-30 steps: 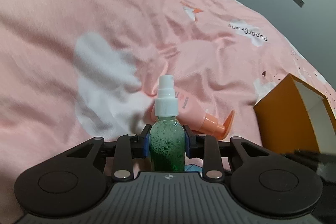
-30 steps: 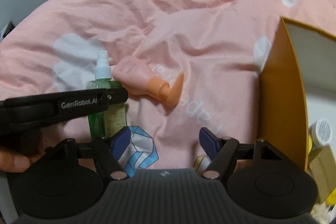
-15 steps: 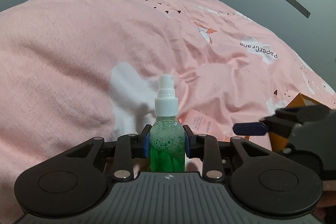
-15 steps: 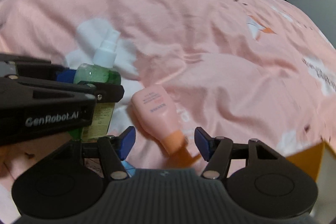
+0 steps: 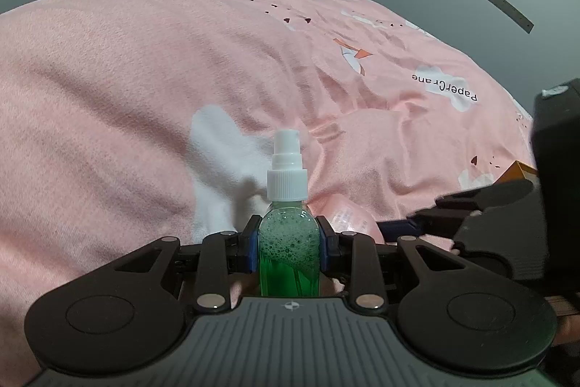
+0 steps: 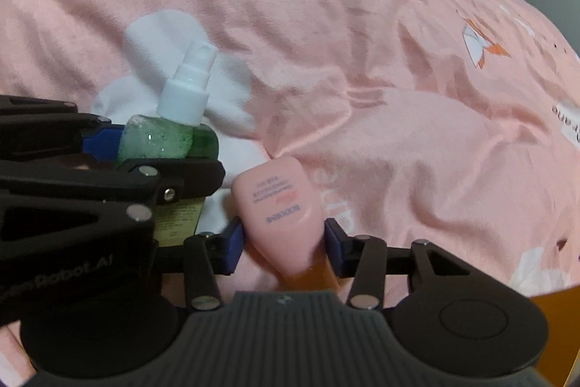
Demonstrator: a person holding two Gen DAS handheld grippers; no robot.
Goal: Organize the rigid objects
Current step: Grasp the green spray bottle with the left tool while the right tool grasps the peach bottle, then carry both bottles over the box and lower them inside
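1. A pink bedspread (image 5: 145, 89) is covering the bed, with an orange box (image 6: 554, 307) showing at its right edge.
2. The left gripper (image 5: 289, 243) is holding its fingers (image 5: 250, 247) clamped on the green spray bottle (image 5: 289, 252), which is standing upright between them, above the bedspread.
3. The right gripper (image 6: 284, 242) is sitting with its fingers (image 6: 233, 243) around the pink tube (image 6: 281, 213), touching its sides; the tube is lying on the bedspread, orange cap toward the camera, just beside the bottle (image 6: 163, 136).

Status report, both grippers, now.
Left gripper shut on green spray bottle. Right gripper straddling pink tube, closure unclear. Nothing blocking.
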